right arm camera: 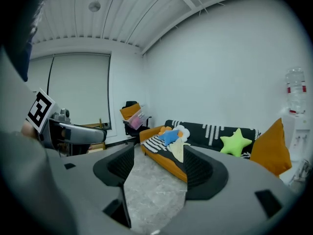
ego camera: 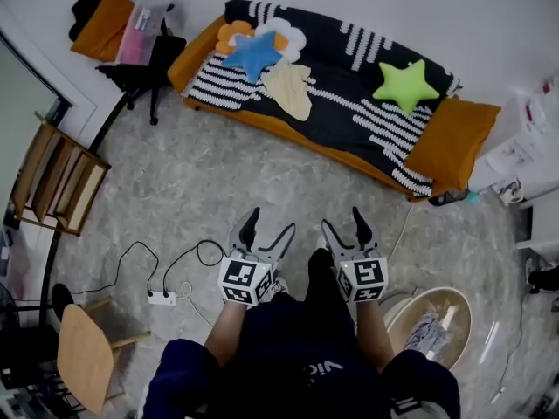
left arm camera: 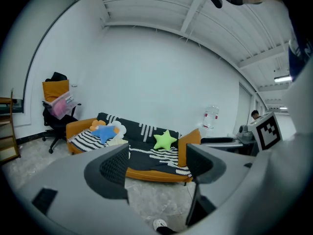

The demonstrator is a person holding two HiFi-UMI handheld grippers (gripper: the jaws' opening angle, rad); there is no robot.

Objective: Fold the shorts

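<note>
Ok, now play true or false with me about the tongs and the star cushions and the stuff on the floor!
1. The left tongs and right tongs are gripping shorts. False: both are open and empty.
2. The green star cushion lies on the sofa. True.
3. The blue star cushion lies on the floor. False: it is on the sofa too.
4. A white power strip lies on the floor. True.

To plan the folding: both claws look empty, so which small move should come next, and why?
Probably swing the right claw down toward the round beige basket at the person's right: it holds pale crumpled cloth, perhaps the shorts. That claw and the left claw stand open, empty.
</note>
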